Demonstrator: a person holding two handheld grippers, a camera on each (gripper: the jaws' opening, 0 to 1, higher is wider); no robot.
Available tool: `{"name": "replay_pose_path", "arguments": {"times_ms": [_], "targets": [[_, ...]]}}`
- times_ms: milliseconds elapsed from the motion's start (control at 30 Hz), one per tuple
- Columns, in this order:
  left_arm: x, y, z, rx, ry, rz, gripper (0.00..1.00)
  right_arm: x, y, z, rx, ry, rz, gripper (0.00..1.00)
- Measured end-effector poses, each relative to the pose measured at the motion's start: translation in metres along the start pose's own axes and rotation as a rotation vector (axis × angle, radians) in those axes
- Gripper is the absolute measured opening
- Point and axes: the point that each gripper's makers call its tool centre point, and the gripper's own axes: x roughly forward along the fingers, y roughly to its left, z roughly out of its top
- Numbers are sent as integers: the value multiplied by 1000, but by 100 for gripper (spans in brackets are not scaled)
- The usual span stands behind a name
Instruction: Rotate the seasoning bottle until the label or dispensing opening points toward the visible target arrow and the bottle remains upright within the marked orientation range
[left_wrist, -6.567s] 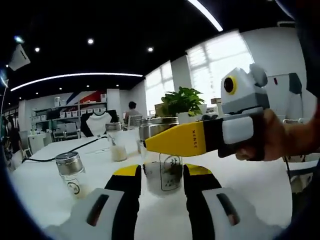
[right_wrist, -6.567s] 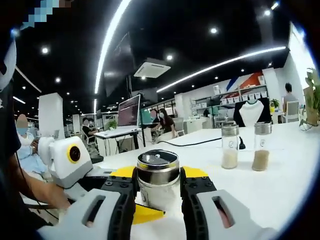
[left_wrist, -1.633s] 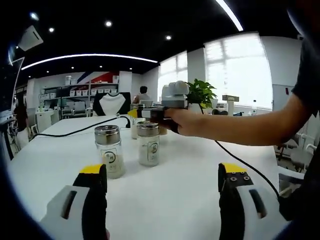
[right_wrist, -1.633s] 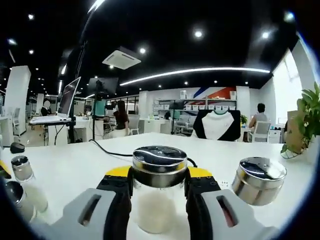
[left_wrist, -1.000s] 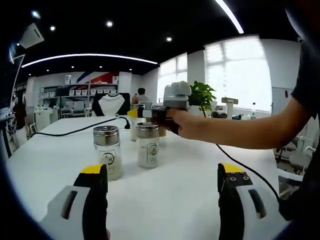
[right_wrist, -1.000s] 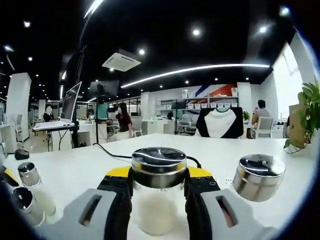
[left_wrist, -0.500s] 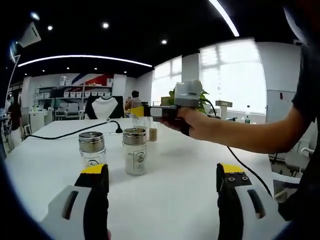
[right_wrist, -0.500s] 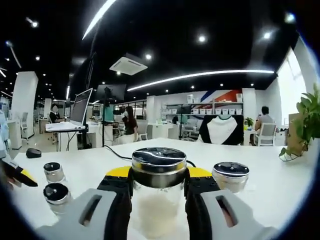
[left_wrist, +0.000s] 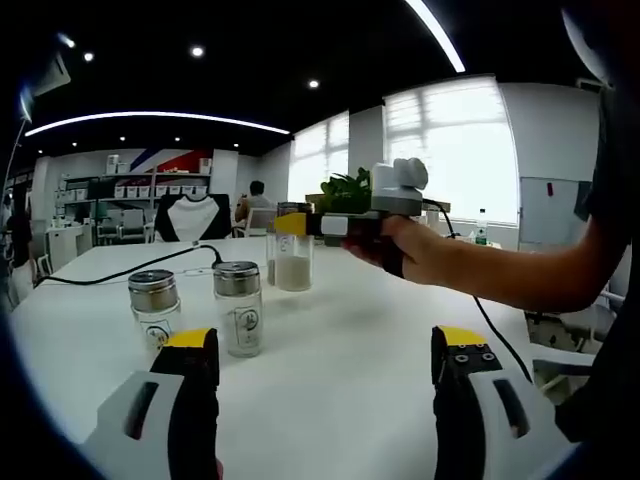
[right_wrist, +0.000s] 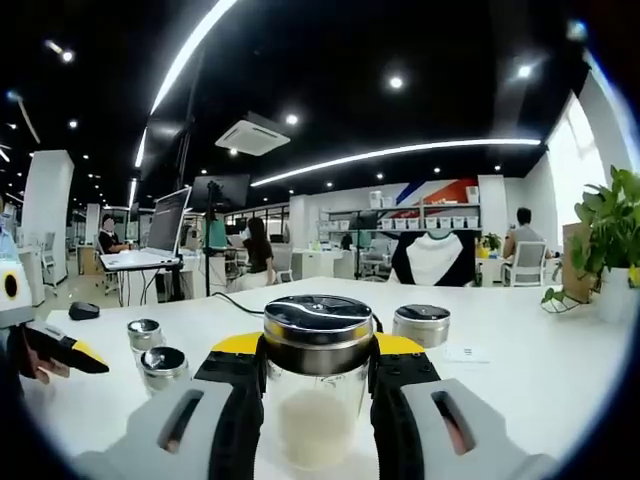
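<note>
My right gripper (right_wrist: 318, 358) is shut on a glass seasoning bottle (right_wrist: 316, 400) with a steel lid and white grains, upright between the yellow-tipped jaws. In the left gripper view a hand holds that right gripper (left_wrist: 300, 224) over the white table (left_wrist: 340, 390), and the same bottle (left_wrist: 293, 262) sits at its tips; I cannot tell whether it touches the table. My left gripper (left_wrist: 325, 345) is open, its jaws wide apart with nothing between them. No arrow or mark shows on the table.
Two more steel-lidded bottles (left_wrist: 155, 305) (left_wrist: 238, 308) stand at front left of the table. Another bottle (right_wrist: 421, 325) stands just behind and right of the held one. A black cable (left_wrist: 110, 275) crosses the far left. A potted plant (right_wrist: 610, 240) stands at the right.
Both views have swung. The right gripper keeps its hold on the bottle and has carried it away from the neighbouring bottle. The left gripper stays open.
</note>
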Motion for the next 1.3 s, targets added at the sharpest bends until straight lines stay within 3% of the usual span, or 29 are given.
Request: {"name": "replay_pose_path", "arguments": {"times_ms": [200,467,667,900,1033,1200,1300], "targets": [[2,-9,-3,5,6,-23,91,-26,2,-1,17,-7,6,37],[5,-14,-4,3,6,-37,90,-55,24,-4,21,-9,47,37],[7,-20,-6,8,12,-68,84,-73,41,-6,32,-17,81,37],[10,-28,3,-39,-33,-119,79,-89,59,-7,52,-23,120,37],[11,-29,0,-24,-25,-127,69,-97,70,-8,60,-25,149,37],[16,-29,-10,-38,12,-142,69,-106,91,-8,55,-28,199,37],[19,-28,-18,-4,50,-143,67,-110,104,-6,42,-27,236,37]]}}
